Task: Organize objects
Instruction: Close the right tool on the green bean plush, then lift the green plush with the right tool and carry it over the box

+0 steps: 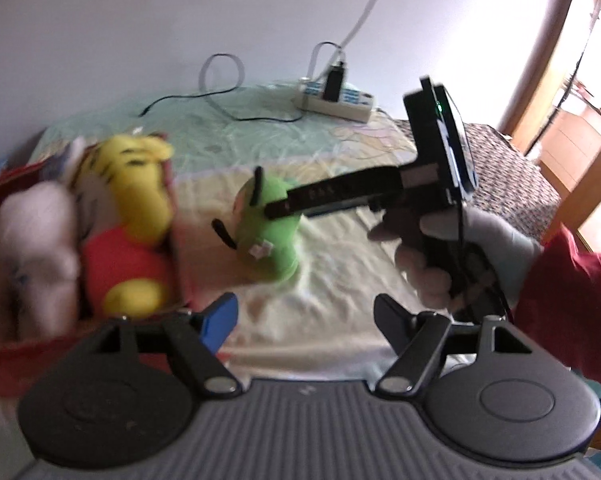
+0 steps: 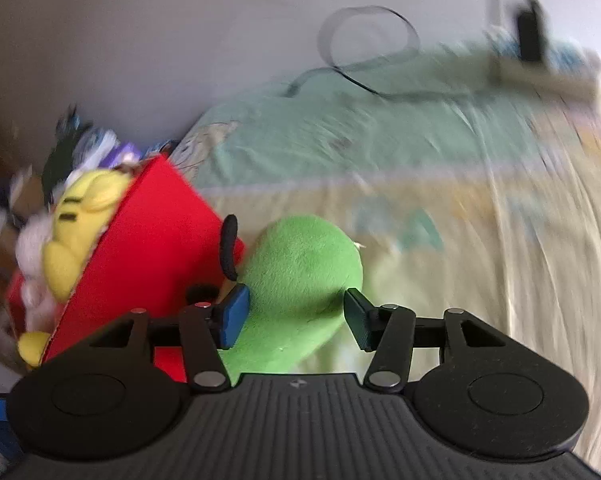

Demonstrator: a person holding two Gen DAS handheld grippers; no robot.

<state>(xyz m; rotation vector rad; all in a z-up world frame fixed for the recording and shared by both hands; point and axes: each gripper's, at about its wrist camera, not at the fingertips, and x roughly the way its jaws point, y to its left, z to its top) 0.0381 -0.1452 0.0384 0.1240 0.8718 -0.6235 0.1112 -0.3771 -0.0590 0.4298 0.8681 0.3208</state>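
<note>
Right gripper (image 2: 296, 316): jaws spread wide, straddling the green plush toy (image 2: 300, 280). Blue-padded left finger (image 2: 232, 316) sits against the toy's flank; dark right finger (image 2: 358, 318) stands just off its edge. No squeeze visible in the pile — not clamped. Toy is soft, short-napped, rounded, with a black curved antenna; it lies on the bed sheet (image 2: 480, 240) just beside the red box (image 2: 152, 248).

Left gripper (image 1: 304, 320): jaws apart, nothing between them, only sheet showing below.

Red box has flat, matte, felt-like walls. Inside it: a yellow striped plush (image 1: 134, 184) with a red body, and a pale pink-white plush (image 1: 36, 232). Both are blurred; faces unreadable. The box's near edge is cut off by the gripper body.

Sheet is thin, wrinkled, pale yellow and mint green with a faint print.

From the left wrist, a gloved hand (image 1: 460, 248) with a red sleeve (image 1: 580, 292) grips the right tool's handle.

Far back: a white power strip (image 1: 336, 100) with a black plug and looped cables, smeared by motion in the right view.
</note>
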